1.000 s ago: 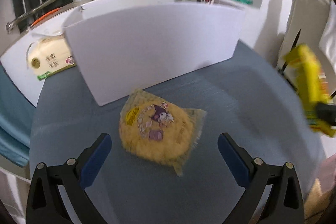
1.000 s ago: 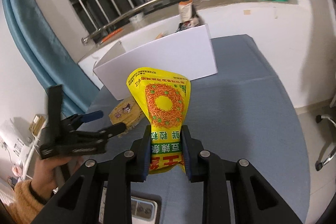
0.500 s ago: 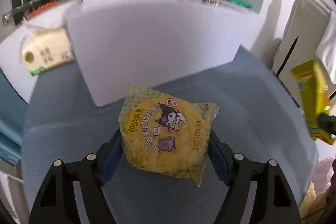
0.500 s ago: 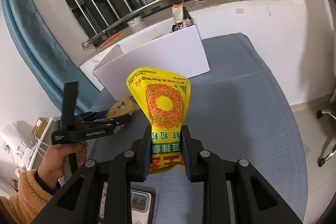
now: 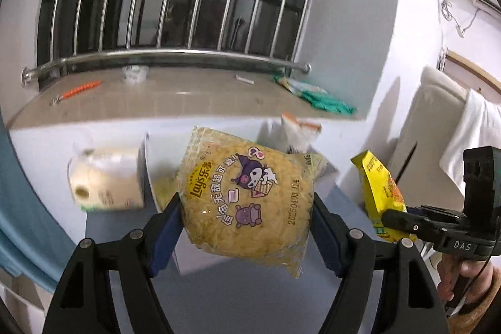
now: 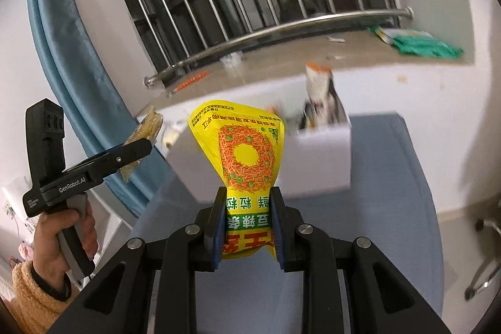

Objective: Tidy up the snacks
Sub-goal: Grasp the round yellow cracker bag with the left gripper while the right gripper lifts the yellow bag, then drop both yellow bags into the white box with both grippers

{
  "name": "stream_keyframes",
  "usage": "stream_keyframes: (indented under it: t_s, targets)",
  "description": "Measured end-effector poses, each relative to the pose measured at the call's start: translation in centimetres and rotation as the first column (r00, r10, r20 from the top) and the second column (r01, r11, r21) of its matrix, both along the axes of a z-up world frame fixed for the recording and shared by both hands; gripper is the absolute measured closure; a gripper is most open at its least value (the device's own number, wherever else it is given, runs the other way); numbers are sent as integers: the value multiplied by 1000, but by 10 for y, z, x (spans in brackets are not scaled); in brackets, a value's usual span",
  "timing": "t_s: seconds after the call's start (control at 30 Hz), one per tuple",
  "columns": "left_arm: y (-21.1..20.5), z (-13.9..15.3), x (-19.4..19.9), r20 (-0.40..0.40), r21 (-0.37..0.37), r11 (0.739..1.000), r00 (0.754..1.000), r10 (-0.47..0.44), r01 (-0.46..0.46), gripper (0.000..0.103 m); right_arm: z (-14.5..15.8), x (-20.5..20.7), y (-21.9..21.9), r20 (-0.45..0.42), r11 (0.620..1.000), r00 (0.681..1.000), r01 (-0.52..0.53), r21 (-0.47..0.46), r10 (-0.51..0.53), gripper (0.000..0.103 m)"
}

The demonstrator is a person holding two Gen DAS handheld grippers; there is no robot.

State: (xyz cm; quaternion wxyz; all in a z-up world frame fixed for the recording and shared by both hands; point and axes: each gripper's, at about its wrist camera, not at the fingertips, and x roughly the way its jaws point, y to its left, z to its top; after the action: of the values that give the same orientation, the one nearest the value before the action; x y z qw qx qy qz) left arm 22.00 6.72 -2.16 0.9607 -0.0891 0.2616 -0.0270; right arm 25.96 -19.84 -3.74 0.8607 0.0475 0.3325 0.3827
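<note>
My left gripper (image 5: 245,224) is shut on a round pale-yellow Lay's snack packet (image 5: 250,199) and holds it in the air in front of the white box (image 5: 184,259). My right gripper (image 6: 247,218) is shut on the lower end of a bright yellow snack bag (image 6: 247,152) and holds it upright above the blue table, near the white box (image 6: 316,165). The yellow bag (image 5: 380,193) and right gripper show at the right in the left wrist view. The left gripper (image 6: 137,149) with its packet shows at the left in the right wrist view.
The white box holds other snack bags, one white and orange (image 6: 319,83). A tissue pack (image 5: 106,180) lies left of the box. The blue table (image 6: 391,240) spreads in front. A window sill (image 5: 156,102) with a steel rail and green packets (image 5: 316,96) is behind. A chair base (image 6: 482,255) stands at the right.
My left gripper closed on the Lay's packet and lifted it off the table to box height. My right gripper, still holding the yellow bag, moved closer to the box.
</note>
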Motion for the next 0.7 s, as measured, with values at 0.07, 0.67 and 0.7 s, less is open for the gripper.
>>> stream_keyframes:
  t_s: [0.07,0.67,0.7]
  targets:
    - [5,7,24,-5,20,1000,1000,9,-9,23,15,22,14,5,1000,1000,-3,11,3,76]
    - [35,-21,100,-146,77,994,986,84,-73,0,30,138,88,10,991,995,95,-98,-95,0]
    - [33,-20,96,-135,87,993,987,85,-73,0,30,136,87,16,990,995,100,-96,-99,0]
